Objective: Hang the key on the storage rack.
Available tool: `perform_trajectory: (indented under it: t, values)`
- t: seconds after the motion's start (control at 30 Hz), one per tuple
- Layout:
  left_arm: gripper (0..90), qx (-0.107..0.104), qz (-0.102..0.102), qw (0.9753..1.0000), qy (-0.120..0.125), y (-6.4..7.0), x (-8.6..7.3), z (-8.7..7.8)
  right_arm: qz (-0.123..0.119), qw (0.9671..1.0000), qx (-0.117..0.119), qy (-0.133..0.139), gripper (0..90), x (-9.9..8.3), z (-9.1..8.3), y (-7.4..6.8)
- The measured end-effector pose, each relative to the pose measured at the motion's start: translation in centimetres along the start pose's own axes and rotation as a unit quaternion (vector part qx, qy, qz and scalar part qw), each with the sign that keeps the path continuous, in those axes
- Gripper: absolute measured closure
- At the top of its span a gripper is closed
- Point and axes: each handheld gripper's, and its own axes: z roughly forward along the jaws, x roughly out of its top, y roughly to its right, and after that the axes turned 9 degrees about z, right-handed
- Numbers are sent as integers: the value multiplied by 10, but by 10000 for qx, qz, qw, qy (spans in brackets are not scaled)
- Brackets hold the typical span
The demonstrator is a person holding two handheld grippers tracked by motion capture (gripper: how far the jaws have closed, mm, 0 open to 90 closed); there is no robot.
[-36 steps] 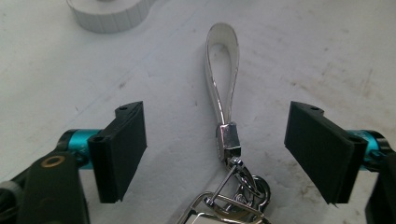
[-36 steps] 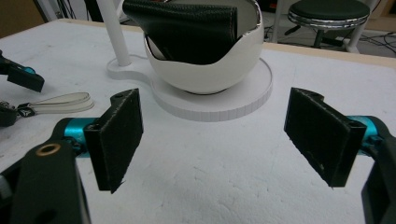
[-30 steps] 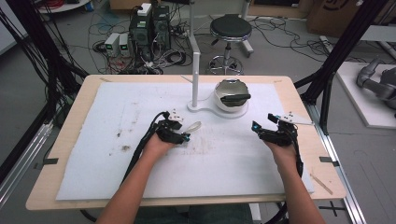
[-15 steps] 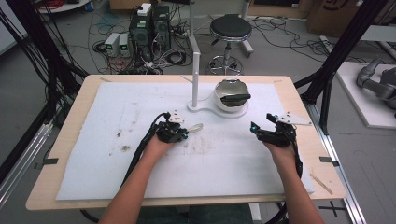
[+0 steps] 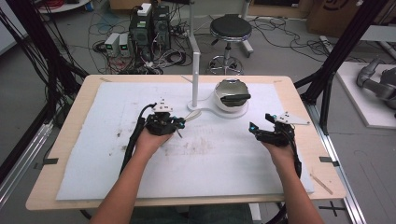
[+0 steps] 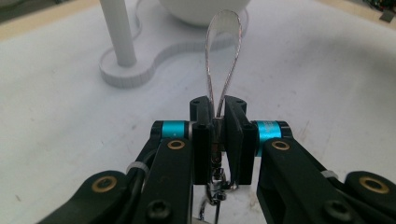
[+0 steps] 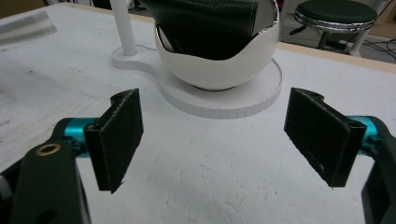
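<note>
My left gripper is shut on the handle of a silver spoon, left of the table's middle. The spoon sticks out forward from between the jaws of my left gripper, its tip near the white stand base. A white bowl sits on that base and holds a black stitched item. My right gripper hovers at the right, wide open. In its own view the right gripper faces the bowl with nothing between its pads.
A white pole rises from the left end of the stand base. White foam sheet covers the wooden table. Beyond the far edge stand a stool and computer gear with cables.
My left gripper has edged slightly away from the person with the spoon, toward the stand. The right gripper has barely shifted.
</note>
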Motion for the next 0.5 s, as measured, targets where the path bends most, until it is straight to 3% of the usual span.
perform_trajectory:
  t: [0.3,0.5]
  values:
    - [815,242,234,9983,478,-4,35,-26,12,10000,-10,-1,200,0,0,0]
    - [814,372,389,9963,666,-7,59,-39,28,10000,-14,0,200,0,0,1]
